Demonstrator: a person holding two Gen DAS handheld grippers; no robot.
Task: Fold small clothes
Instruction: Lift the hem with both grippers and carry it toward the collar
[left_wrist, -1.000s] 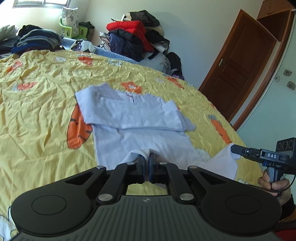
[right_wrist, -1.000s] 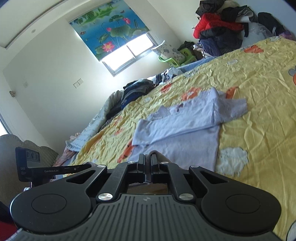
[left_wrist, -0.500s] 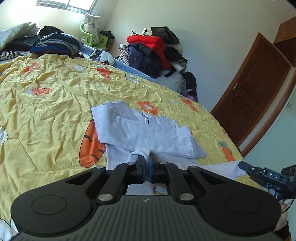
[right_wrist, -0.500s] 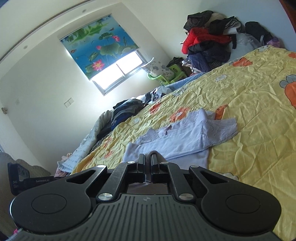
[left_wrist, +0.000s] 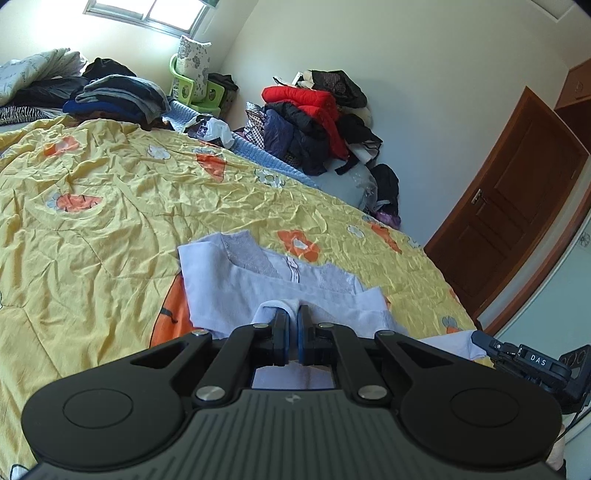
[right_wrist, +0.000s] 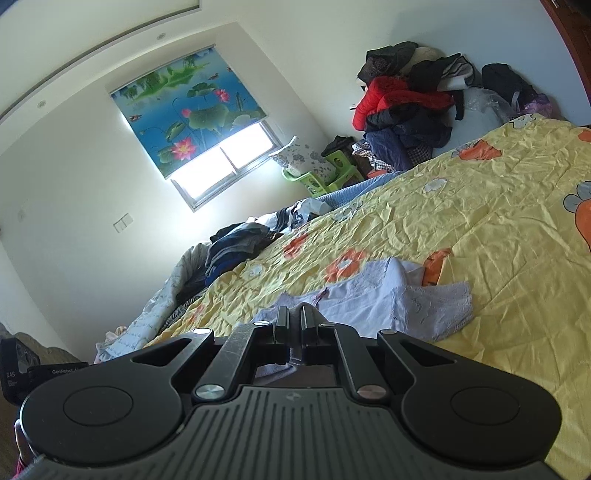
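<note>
A small pale lilac shirt (left_wrist: 236, 280) lies on the yellow bedspread (left_wrist: 92, 229), its sleeves folded across the chest. My left gripper (left_wrist: 291, 314) is shut on the shirt's bottom hem and holds it lifted over the body of the shirt. My right gripper (right_wrist: 293, 317) is shut on the other corner of the same hem; the shirt (right_wrist: 388, 299) shows beyond it in the right wrist view. The right gripper also shows at the right edge of the left wrist view (left_wrist: 484, 341), with the hem stretched to it.
A pile of jackets (left_wrist: 314, 118) sits at the bed's far end. Stacked dark clothes (left_wrist: 114, 96) lie at the far left. A green stool (left_wrist: 192, 88) stands by the window. A brown door (left_wrist: 517, 206) is on the right.
Both grippers have carried the bottom hem up and forward over the shirt toward its collar. More of the lower shirt is now covered.
</note>
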